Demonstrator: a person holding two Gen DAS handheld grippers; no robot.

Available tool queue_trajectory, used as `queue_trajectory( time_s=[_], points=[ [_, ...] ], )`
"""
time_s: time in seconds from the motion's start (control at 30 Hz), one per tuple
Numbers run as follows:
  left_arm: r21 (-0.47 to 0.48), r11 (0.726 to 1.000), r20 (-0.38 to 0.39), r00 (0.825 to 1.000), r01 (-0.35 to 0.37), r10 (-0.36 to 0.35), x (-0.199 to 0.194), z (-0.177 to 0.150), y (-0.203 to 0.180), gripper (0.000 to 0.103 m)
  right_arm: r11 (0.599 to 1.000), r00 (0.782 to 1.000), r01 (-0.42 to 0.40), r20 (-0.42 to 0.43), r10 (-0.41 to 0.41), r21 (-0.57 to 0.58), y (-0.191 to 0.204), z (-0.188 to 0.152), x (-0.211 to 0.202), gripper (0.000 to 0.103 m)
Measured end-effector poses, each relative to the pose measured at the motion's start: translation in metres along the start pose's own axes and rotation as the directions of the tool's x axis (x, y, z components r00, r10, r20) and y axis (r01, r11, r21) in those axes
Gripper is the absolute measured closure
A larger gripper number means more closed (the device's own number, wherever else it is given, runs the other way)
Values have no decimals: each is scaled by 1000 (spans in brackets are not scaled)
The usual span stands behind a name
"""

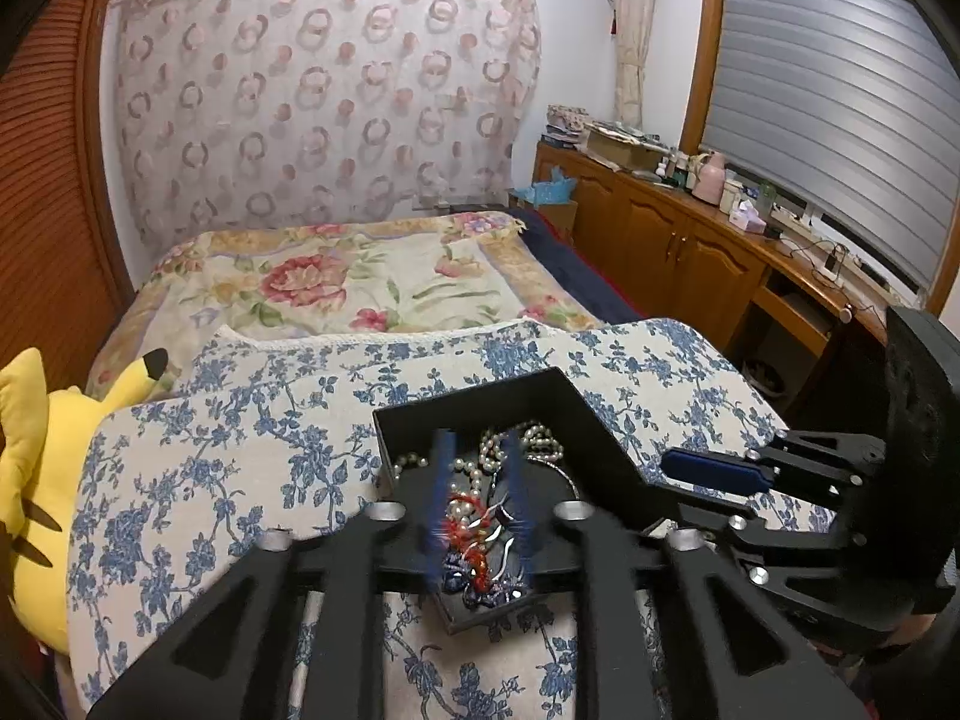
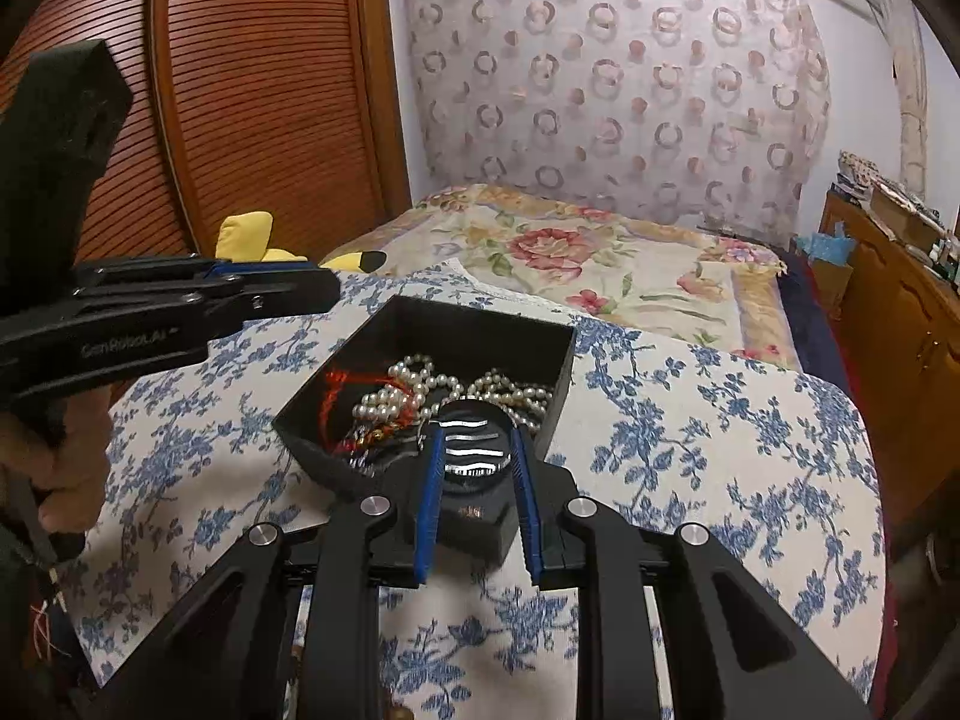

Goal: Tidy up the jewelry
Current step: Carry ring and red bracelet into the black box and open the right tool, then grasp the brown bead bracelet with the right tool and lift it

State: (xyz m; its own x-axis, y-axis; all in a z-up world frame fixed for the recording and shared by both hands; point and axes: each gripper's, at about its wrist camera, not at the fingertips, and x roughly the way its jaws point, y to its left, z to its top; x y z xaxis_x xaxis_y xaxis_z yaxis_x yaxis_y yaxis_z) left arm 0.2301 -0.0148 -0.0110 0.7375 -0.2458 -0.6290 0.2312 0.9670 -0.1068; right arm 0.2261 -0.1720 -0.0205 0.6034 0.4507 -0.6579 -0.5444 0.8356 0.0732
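at centre frame, the black box of jewelry is sitting on the floral cloth; your right gripper is gripping a round disc, your left gripper is hovering narrowly parted above it.

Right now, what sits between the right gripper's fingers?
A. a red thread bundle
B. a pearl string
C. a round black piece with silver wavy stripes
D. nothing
C: in the right wrist view the round striped piece fills the gap between the right gripper's blue pads, at the near edge of the black box; the pearls and red thread lie further in.
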Motion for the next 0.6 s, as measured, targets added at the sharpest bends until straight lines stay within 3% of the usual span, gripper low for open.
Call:
queue_trajectory(
  time_s=[0.1, 0.17, 0.33, 0.6],
  points=[
    [1, 1000, 4, 1000, -9, 9, -6, -7, 0, 64, 1000, 1000, -8, 7, 8, 0, 2, -9, -11, 78],
    [4, 1000, 4, 1000, -24, 24, -9, -13, 0, 37, 1000, 1000, -21, 8, 21, 5, 3, -18, -19, 78],
    [41, 998, 26, 998, -57, 56, -19, -30, -5, 19, 999, 999, -32, 9, 32, -6, 11, -40, -33, 78],
    [21, 999, 46, 999, -27, 26, -42, -54, -1, 8, 998, 997, -60, -45, 58, -31, 20, -70, -42, 79]
  ],
)
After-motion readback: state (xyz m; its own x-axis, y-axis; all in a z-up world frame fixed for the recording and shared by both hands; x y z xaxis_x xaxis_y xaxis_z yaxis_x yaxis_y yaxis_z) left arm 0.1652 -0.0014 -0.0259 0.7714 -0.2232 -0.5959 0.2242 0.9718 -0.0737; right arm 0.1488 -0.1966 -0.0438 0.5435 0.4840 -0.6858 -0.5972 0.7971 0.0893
